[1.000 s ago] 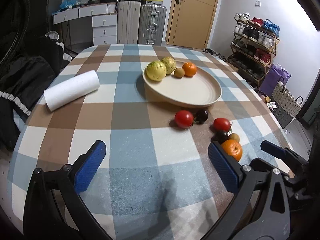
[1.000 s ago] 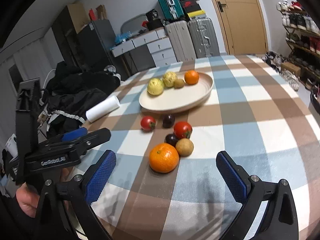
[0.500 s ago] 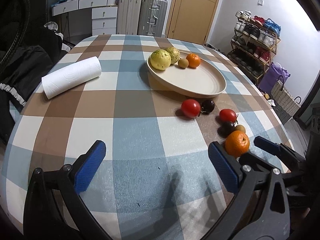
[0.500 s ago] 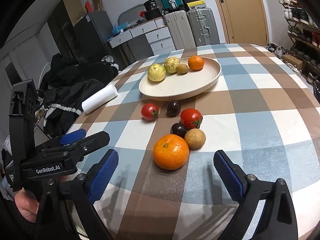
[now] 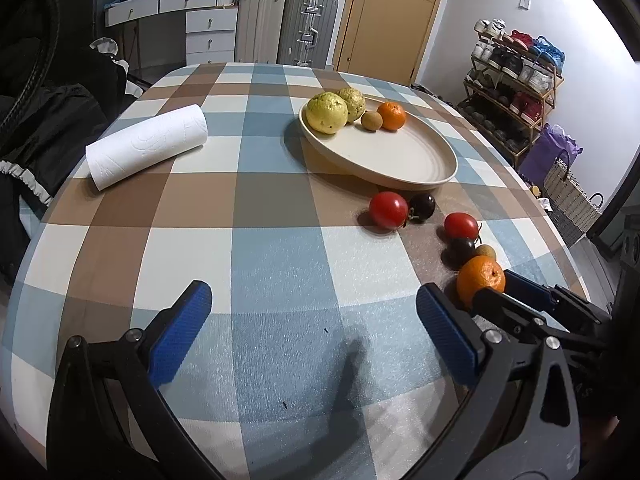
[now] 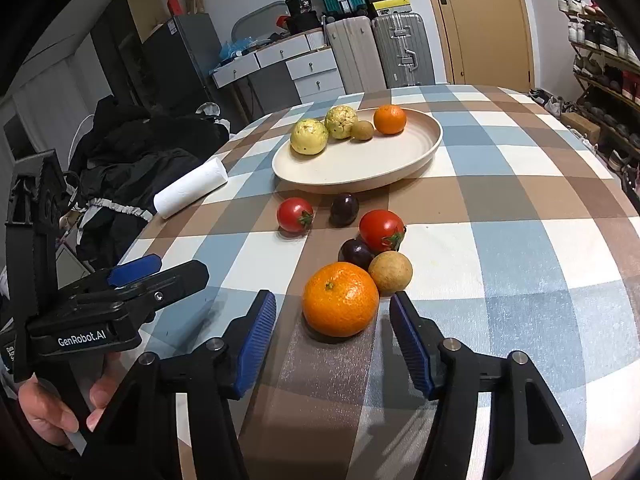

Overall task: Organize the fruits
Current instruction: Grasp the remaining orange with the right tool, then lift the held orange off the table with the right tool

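Note:
A loose orange (image 6: 340, 299) lies on the checked tablecloth, also seen in the left wrist view (image 5: 480, 281). My right gripper (image 6: 333, 341) is open, its blue pads on either side of the orange's near half, not touching it. Behind the orange sit a brown round fruit (image 6: 390, 271), two dark plums (image 6: 355, 252) (image 6: 344, 209) and two tomatoes (image 6: 381, 229) (image 6: 295, 214). A beige plate (image 6: 384, 168) holds two yellow-green fruits, a kiwi and an orange (image 6: 389, 119). My left gripper (image 5: 312, 332) is open and empty over the cloth near the front edge.
A roll of paper towel (image 5: 147, 145) lies on the table's left side. Dark clothes are piled off the table's left edge (image 6: 132, 168). Suitcases, drawers and a door stand behind; a shoe rack (image 5: 516, 80) is at the right.
My right gripper has moved forward to the loose orange and its jaws have narrowed around it. The left gripper has moved slightly forward and stays open.

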Tool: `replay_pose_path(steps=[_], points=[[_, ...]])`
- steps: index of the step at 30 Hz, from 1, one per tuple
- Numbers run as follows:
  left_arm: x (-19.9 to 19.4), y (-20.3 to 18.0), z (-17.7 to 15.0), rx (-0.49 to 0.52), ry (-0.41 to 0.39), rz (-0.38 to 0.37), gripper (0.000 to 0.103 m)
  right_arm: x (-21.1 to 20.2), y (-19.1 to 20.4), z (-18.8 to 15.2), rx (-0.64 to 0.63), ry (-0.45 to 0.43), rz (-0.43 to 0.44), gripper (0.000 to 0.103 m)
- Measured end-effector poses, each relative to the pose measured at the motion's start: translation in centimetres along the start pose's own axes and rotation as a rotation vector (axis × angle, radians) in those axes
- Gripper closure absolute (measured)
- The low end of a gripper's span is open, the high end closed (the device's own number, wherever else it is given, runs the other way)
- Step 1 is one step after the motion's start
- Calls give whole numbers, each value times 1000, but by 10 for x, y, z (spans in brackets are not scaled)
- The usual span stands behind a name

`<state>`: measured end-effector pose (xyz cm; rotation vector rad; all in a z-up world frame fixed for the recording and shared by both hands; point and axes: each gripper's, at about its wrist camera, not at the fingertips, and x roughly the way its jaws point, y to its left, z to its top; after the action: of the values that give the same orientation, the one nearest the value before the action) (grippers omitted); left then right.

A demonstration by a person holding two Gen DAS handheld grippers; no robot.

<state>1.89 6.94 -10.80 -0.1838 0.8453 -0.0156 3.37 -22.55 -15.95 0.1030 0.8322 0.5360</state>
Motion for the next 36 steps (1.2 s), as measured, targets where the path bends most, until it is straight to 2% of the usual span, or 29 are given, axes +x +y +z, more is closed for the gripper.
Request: replay_pose_path(steps=[3, 7, 15, 25, 36], points=[[0, 0, 0, 1, -1, 1, 1, 1, -1, 0, 3, 6, -1, 48], [0, -2, 1, 8, -4, 2, 1, 2, -4, -1, 18, 9, -4, 62], [-1, -4, 5, 17, -7, 15, 1, -4, -7, -4, 31, -4, 35, 64], [13, -15, 28, 49, 12, 17, 1, -18, -22, -3, 74, -51, 89, 67], [29, -18, 45, 51, 29, 28, 1, -15, -23, 2, 44, -21, 100, 67]])
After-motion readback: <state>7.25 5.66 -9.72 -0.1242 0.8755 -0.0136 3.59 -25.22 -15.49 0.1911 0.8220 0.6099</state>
